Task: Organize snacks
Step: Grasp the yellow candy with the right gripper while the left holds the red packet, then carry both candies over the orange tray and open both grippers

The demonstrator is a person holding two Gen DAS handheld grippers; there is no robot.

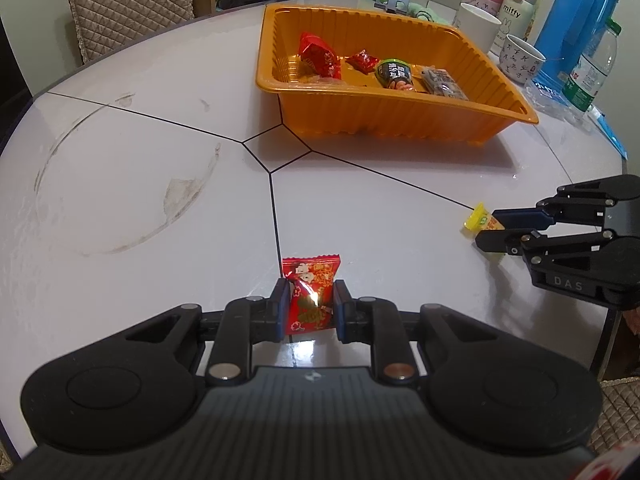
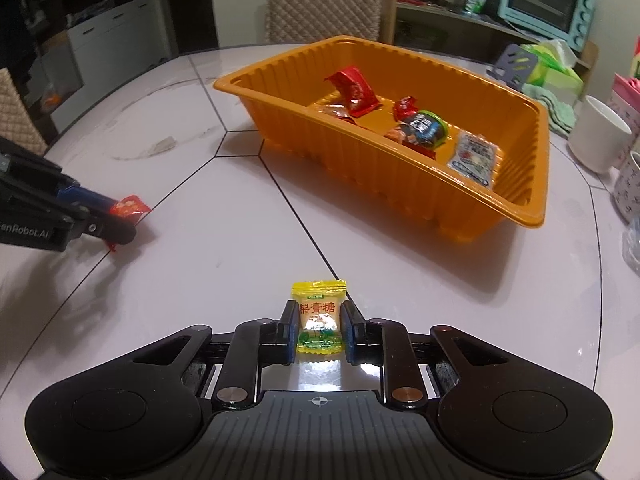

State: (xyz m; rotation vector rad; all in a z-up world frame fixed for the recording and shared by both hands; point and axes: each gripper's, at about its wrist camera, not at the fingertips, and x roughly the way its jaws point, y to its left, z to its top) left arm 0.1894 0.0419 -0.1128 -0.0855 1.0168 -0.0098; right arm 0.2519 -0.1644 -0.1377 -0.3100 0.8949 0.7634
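While left tongs (image 1: pixel 310 304) pinch red candy (image 1: pixel 310 292) | right tongs (image 2: pixel 320 326) clamp yellow candy (image 2: pixel 320 320)

Orange tray (image 1: pixel 400 120) on a pale bench (image 1: pixel 140 120) crossed by thin black lines.

The left claw (image 1: pixel 310 306) is black with blue pads and pinches a red candy (image 1: pixel 310 292) printed in gold; the right claw (image 2: pixel 320 330), black too, squeezes a yellow candy (image 2: pixel 320 320) with red characters and a green band. Past the tray, toward one o'clock in the left wrist view, stands a bright blue flask (image 1: pixel 576 24); at eleven, a beige quilted chair (image 1: pixel 128 4).
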